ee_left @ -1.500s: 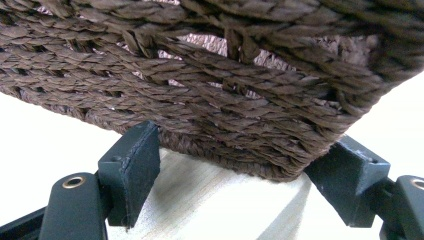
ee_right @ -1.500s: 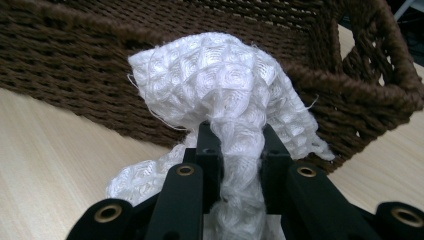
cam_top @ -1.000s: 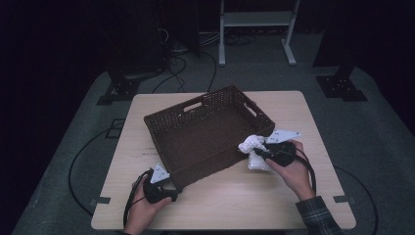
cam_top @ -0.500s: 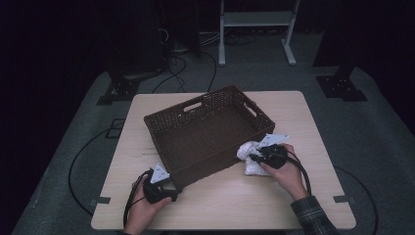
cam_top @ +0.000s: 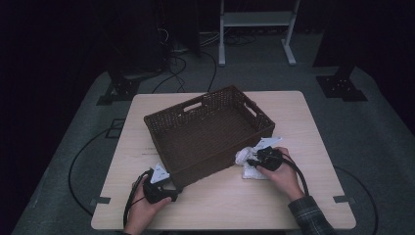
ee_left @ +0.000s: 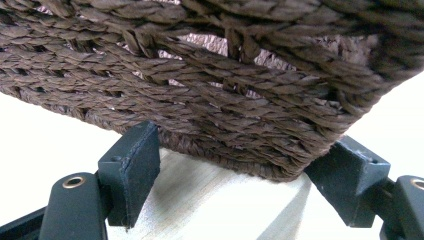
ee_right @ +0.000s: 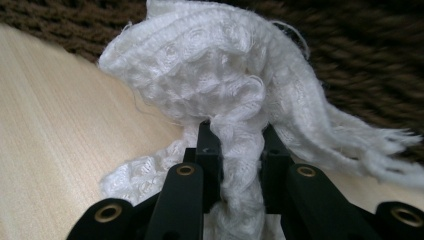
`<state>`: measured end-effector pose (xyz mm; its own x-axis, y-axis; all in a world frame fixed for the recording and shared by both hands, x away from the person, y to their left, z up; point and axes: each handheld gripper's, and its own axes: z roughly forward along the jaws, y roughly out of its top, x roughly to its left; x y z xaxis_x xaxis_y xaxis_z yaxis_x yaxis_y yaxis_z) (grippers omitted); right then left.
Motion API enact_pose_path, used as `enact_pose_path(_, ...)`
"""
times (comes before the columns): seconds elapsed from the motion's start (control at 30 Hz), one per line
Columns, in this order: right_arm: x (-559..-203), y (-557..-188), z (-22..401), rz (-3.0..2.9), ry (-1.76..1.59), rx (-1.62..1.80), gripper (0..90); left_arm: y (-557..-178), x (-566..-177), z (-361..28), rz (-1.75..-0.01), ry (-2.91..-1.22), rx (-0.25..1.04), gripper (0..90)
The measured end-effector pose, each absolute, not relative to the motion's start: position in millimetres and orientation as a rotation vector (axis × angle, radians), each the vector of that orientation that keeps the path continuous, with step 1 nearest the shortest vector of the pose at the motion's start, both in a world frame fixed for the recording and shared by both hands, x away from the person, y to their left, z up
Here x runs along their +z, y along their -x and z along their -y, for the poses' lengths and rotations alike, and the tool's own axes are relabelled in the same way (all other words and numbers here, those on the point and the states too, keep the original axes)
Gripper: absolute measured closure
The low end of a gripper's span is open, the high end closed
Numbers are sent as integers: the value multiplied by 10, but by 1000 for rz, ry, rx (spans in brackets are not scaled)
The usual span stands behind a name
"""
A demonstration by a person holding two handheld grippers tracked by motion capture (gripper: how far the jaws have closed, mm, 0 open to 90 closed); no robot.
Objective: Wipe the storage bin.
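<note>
One soft, light white cloth is pinched in the shut right gripper. It flops, so hold a thick fold. At the basket's 7 o'clock corner, the left gripper stands open, holding nothing.

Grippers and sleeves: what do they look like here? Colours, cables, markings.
Both are black handheld units. The left tool and right tool each carry a grey three-cornered plate on top and trail a black cable. Up close, the flat black pads sit on arms with brass-ringed holes. A dark plaid sleeve shows on the right arm.
</note>
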<state>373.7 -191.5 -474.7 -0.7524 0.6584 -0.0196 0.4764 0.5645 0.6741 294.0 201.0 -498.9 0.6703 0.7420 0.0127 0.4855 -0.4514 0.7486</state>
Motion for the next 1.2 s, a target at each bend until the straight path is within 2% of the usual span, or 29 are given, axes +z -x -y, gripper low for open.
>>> enact_pose_path(0.3, -4701, -3699, 1916, -2524, -919, 969, 762, -2940, -4988, -2010, -942, -2138, 441, 233)
enact_pose_path(1.2, -4172, -3467, 1948, -2373, -828, 1190, 759, -2940, -4990, -2010, -942, -2133, 439, 233)
